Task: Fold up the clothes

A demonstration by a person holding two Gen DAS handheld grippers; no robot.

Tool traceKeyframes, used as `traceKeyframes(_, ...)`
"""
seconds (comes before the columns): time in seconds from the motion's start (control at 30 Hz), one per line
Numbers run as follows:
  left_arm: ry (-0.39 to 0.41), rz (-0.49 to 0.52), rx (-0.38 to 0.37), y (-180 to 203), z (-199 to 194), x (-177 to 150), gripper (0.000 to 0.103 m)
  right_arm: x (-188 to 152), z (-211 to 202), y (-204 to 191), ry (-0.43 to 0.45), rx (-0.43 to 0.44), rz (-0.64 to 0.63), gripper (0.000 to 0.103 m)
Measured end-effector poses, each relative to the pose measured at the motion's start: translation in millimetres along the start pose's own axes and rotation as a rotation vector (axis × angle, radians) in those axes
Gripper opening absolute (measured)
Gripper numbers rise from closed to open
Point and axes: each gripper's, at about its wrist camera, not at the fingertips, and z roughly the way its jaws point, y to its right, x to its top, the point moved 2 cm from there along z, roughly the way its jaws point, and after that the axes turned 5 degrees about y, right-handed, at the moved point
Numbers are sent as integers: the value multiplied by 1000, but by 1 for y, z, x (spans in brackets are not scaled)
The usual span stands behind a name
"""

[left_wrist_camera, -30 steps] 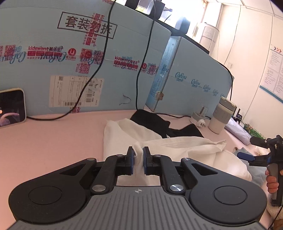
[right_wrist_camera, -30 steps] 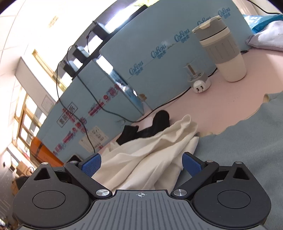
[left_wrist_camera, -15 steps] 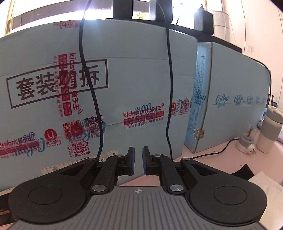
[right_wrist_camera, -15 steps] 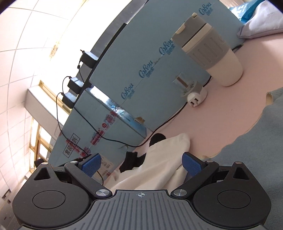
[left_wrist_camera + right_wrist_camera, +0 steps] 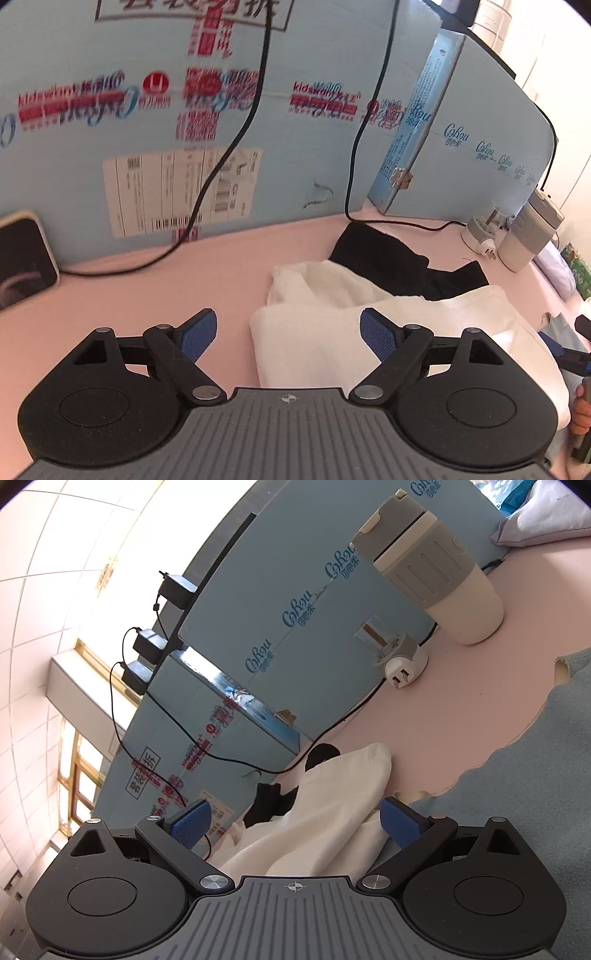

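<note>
Since half a second ago the left gripper point(image 5: 288, 334) has tipped down from facing the blue cartons to look over the table point(image 5: 147, 295), and its blue-padded fingers point(image 5: 378, 334), pressed together then, are now opening wide with nothing pinched between them; a folded edge of the white garment point(image 5: 332, 343) lies on the pink table below the gap and toward the right finger, not touched by the pads. That white garment is bunched in the middle of the table, with a black garment point(image 5: 388, 254) lying partly under its far side, close to the blue cardboard cartons point(image 5: 147, 110) that stand along the back. Black cables point(image 5: 236, 136) hang down the carton faces onto the table. A phone point(image 5: 20, 258) leans at the far left, and a white plug adapter point(image 5: 478, 236) sits just beside a grey-and-cream travel mug point(image 5: 528, 236) at the far right. The right gripper point(image 5: 293, 821) holds much the same pose as half a second ago, its fingers point(image 5: 400, 825) spread and released, with the white garment point(image 5: 325, 823) rising between them from below; whether the cloth touches the pads cannot be told. A grey-blue cloth point(image 5: 517, 794) with a scalloped edge covers the table to the right of that gripper. In the left wrist view, part of a hand point(image 5: 580, 410) on the right gripper's handle shows at the right edge.
</note>
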Motion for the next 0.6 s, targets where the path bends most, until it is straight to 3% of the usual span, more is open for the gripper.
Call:
traceKeyframes(0.17, -26, -101, -31, -8, 20, -18, 81, 1, -2, 2, 11, 4, 12, 100)
traceKeyframes(0.23, -2, -102, -36, -4, 21, -21, 71, 1, -1, 2, 10, 0, 9, 100)
traceKeyframes(0.3, 1, -138, -56, -4, 23, -21, 20, 1, -1, 1, 8, -5, 3, 100)
traceKeyframes(0.37, 4, -149, -61, -3, 22, -20, 17, 0, 0, 1, 8, -8, 0, 100)
traceKeyframes(0.6, 61, -37, -2, 10, 4, -3, 14, 0, 0, 0, 9, -7, 3, 100)
